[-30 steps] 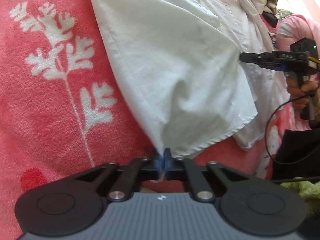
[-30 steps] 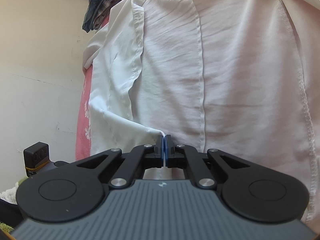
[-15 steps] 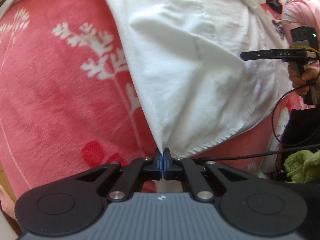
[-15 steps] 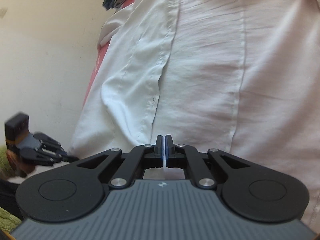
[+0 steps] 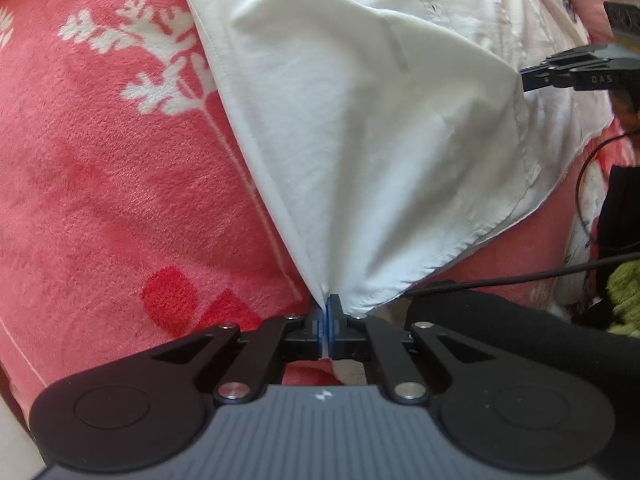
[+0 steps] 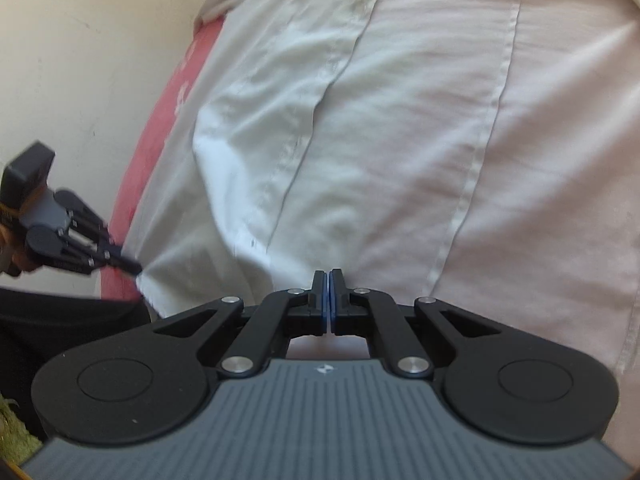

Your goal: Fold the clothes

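Note:
A white button shirt lies on a pink blanket with white leaf print. My left gripper is shut on the shirt's bottom corner and pulls the cloth taut toward me. My right gripper has its jaws closed; the shirt fills its view, and no cloth shows between the pads. In the left wrist view the right gripper touches the shirt's raised fold at the right. In the right wrist view the left gripper holds the shirt's corner at the left.
A cream wall runs along the blanket's far side. A black cable crosses the lower right of the left wrist view, by a black sleeve and green cloth.
My left gripper has pulled the shirt corner back, so the cloth is stretched tighter. My right gripper has moved nearer the left gripper along the hem, and the cloth it pinched a second ago no longer shows between its pads.

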Available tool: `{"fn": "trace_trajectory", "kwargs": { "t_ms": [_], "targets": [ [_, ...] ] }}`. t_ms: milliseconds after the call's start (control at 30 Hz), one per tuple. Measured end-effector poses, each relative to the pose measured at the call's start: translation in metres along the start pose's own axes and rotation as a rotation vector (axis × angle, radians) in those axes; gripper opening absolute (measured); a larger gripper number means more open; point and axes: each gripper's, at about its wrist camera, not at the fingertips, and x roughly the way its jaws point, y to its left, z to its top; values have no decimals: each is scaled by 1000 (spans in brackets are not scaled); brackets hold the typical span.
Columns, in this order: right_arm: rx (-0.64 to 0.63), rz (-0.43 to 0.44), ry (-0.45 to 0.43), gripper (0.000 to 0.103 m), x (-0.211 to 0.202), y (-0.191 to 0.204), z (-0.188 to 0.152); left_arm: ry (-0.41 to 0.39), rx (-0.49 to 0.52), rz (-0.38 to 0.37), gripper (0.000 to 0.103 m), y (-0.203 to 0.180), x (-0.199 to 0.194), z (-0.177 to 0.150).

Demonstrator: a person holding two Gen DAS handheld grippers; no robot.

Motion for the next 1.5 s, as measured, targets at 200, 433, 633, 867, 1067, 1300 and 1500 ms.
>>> {"fn": "trace_trajectory", "kwargs": {
  "t_ms": [200, 433, 633, 867, 1067, 1300, 1500],
  "targets": [
    [-27, 41, 74, 4, -24, 3, 31, 7, 65, 2, 39, -5, -5, -4],
    [-38, -4, 106, 4, -47, 12, 104, -91, 44, 64, 41, 10, -35, -5],
    [-4, -86, 73, 8, -27, 10, 159, -347, 87, 64, 43, -8, -65, 42],
    [75, -121, -122, 26, 5, -7, 225, -534, 243, -105, 47, -83, -38, 100],
    [189, -59, -151, 32, 34, -39, 248, -542, 299, -130, 47, -118, -12, 97],
    [77, -62, -145, 6, 46, -36, 248, -518, 208, -147, 47, -95, -8, 67],
    [-79, -143, -198, 0, 29, -20, 246, -408, 169, -159, 47, -80, 16, 57]
  ]
}}
